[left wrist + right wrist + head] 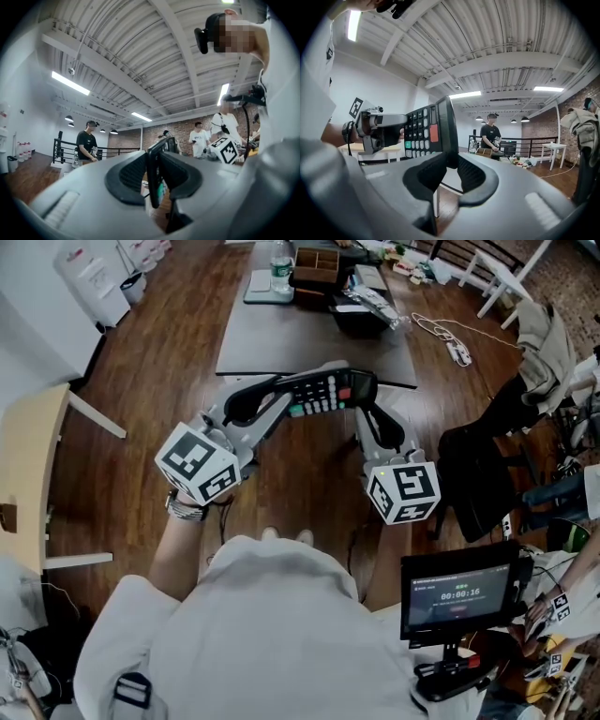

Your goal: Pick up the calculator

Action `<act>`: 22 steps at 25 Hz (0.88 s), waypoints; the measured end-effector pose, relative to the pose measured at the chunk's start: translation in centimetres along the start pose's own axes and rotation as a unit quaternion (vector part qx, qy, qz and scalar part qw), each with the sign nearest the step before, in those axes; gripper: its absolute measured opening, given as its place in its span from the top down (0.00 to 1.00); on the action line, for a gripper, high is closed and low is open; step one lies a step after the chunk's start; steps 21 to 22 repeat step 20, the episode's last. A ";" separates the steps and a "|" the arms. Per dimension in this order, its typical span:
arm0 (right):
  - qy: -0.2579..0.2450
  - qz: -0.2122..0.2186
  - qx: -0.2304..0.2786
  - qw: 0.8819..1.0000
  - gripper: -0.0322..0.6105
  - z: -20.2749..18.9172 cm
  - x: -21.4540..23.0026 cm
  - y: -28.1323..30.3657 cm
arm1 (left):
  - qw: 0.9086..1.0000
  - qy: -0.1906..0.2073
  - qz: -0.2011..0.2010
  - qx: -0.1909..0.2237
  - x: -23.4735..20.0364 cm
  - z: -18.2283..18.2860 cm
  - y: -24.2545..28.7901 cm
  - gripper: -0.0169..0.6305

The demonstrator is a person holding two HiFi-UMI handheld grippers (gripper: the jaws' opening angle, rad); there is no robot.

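Both ends of the calculator (323, 395) are clamped: left claw (284, 390) on 1, right claw (362, 390) seemingly on the other.

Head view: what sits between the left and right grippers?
Only the calculator. It bridges the left gripper and the right gripper, each clamped on one end. The head view shows it, and both gripper views confirm.

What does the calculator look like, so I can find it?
Find the long dark table at the top of the head view. Just in front of its near edge, the calculator hangs in the air, pinched between the left gripper and the right gripper. It is the only black slab with rows of pale keys, one green and one red.
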State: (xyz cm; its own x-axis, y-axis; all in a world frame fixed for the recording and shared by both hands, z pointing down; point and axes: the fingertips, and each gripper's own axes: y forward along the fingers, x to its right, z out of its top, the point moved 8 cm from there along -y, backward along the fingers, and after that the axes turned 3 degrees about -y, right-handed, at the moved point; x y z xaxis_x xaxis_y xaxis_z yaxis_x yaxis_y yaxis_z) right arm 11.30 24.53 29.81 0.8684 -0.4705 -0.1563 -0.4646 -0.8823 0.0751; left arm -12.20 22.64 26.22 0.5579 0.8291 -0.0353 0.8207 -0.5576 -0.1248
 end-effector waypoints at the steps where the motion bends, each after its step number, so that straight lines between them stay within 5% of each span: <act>1: -0.001 -0.001 0.000 1.000 0.83 0.0 -0.1 0.0 | 1.000 -0.001 0.000 0.000 0.0 -0.1 -0.1 0.83; 22: -0.008 0.010 -0.002 1.000 0.84 0.7 -1.4 0.4 | 1.000 0.007 0.004 0.000 -0.2 0.5 -1.7 0.83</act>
